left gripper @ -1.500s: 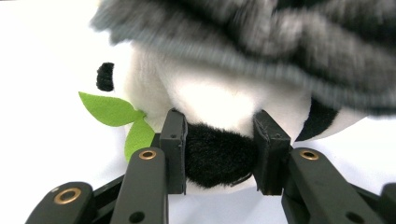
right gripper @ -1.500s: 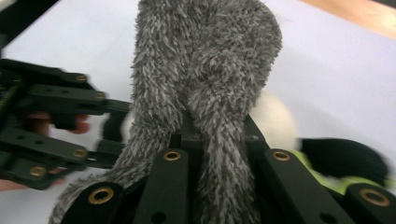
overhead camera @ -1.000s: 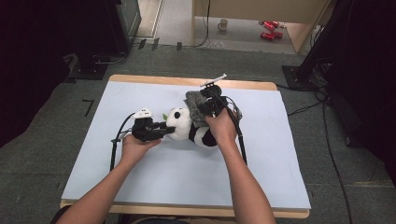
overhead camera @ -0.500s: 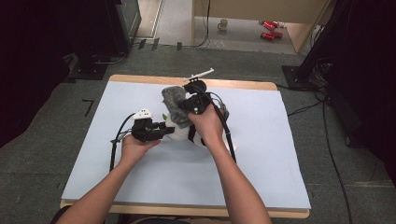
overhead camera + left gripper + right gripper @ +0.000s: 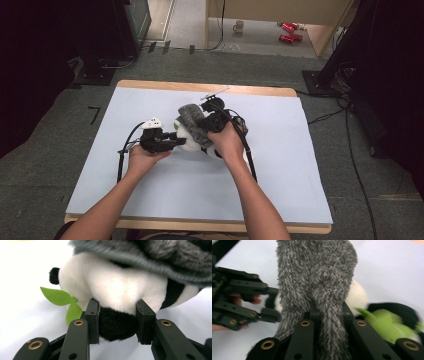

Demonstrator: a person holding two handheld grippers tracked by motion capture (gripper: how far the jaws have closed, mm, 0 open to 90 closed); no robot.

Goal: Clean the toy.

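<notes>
A black-and-white panda plush (image 5: pixel 186 140) lies on the pale mat (image 5: pixel 280 165) in the middle of the table. My left gripper (image 5: pixel 176 140) comes at it from the left. In the left gripper view it (image 5: pixel 117 312) is shut on a black limb of the panda (image 5: pixel 116 327), next to green felt leaves (image 5: pixel 61 300). A fuzzy grey knitted cloth (image 5: pixel 192 122) lies over the panda's top (image 5: pixel 150 255). My right gripper (image 5: pixel 328 307) is shut on this grey cloth (image 5: pixel 317 272), held from the right above the toy (image 5: pixel 209 124).
The mat covers a wooden table (image 5: pixel 200 87) with bare mat on all sides of the toy. Black cables (image 5: pixel 249 160) trail from both grippers towards the near edge. On the floor beyond stand a mug (image 5: pixel 239 26), red cans (image 5: pixel 287 33) and dark equipment stands (image 5: pixel 107 60).
My right gripper has carried the grey cloth leftward and lowered it over the panda. The left gripper has kept its hold and place.
</notes>
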